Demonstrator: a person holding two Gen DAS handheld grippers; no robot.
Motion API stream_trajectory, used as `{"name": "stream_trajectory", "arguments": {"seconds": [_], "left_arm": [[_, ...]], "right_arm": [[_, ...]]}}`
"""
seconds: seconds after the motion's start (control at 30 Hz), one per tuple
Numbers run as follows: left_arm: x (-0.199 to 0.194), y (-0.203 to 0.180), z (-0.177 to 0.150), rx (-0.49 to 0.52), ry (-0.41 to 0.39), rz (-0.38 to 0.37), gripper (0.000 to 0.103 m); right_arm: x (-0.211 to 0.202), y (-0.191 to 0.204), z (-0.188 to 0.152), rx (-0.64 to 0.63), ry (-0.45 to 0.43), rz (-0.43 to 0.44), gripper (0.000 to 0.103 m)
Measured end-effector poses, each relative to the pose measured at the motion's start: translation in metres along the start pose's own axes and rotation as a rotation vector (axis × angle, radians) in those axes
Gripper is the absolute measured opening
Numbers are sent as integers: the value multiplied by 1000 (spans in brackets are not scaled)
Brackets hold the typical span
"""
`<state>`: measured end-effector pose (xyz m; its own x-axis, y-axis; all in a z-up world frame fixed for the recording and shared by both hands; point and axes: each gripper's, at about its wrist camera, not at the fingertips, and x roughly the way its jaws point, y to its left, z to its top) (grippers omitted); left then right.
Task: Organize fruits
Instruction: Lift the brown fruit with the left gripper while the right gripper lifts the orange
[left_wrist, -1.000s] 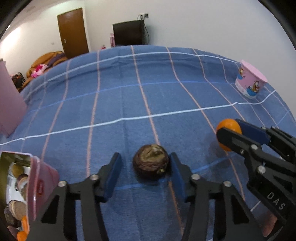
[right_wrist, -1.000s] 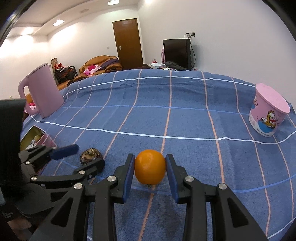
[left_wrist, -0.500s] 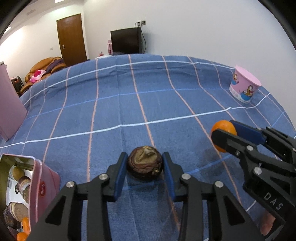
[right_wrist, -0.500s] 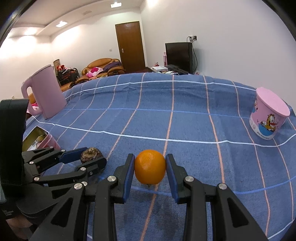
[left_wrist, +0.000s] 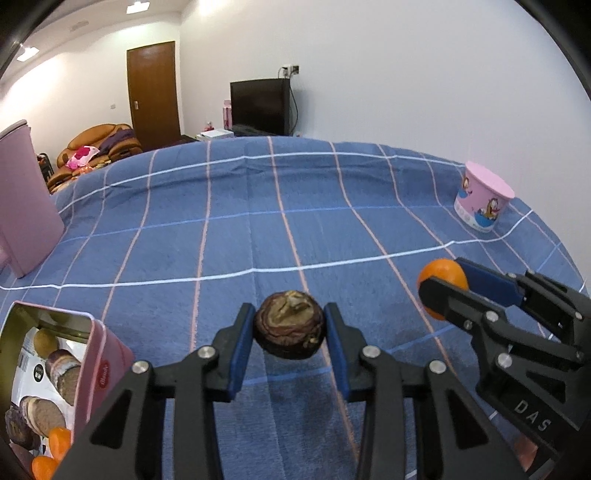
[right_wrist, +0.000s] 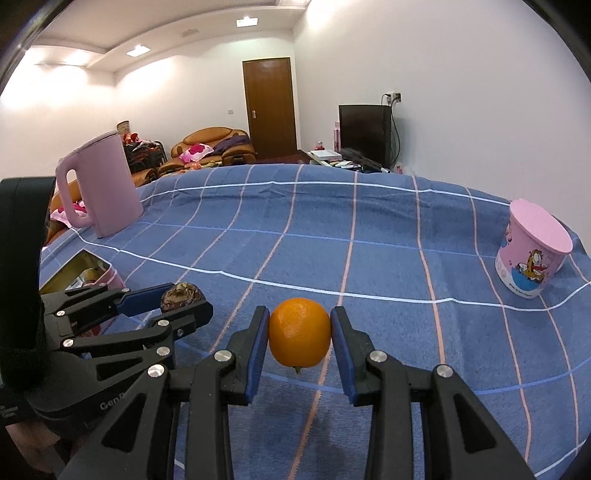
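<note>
The left gripper (left_wrist: 289, 328) pinches a dark, wrinkled brown fruit (left_wrist: 289, 328) between its blue pads, the fruit lifted clear of the blue checked tablecloth (left_wrist: 229, 236) with its shadow on the cloth below. Just to its right, the right gripper (right_wrist: 300, 338) is clamped on an orange (right_wrist: 299, 338), both pads pressing its sides, and this fruit also hangs above the cloth. The two grippers sit side by side, near each other but apart. At the near left edge of the table stands an open pink tin (left_wrist: 105, 363) already holding brown fruits and oranges; its right wall is close beside the left gripper's outer finger. Ahead of both grippers the cloth lies wide and bare up to the far edge. A pink kettle (right_wrist: 101, 186) stands by the far left edge, and a pink cartoon-printed cup (right_wrist: 530, 253) stands near the right edge, both well apart from the fruits.
</note>
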<state>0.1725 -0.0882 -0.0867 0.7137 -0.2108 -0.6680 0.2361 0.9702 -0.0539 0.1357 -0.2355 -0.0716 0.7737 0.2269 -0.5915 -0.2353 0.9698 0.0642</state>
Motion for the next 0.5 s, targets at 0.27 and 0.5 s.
{"name": "stream_trajectory", "arguments": {"seconds": [0.27, 0.5], "left_arm": [[-7, 2, -1, -6, -36, 5, 39], [-14, 0, -3, 3, -70, 24, 39]], "right_arm": [[-4, 1, 0, -2, -23, 8, 36], [-9, 2, -2, -2, -52, 13, 36]]}}
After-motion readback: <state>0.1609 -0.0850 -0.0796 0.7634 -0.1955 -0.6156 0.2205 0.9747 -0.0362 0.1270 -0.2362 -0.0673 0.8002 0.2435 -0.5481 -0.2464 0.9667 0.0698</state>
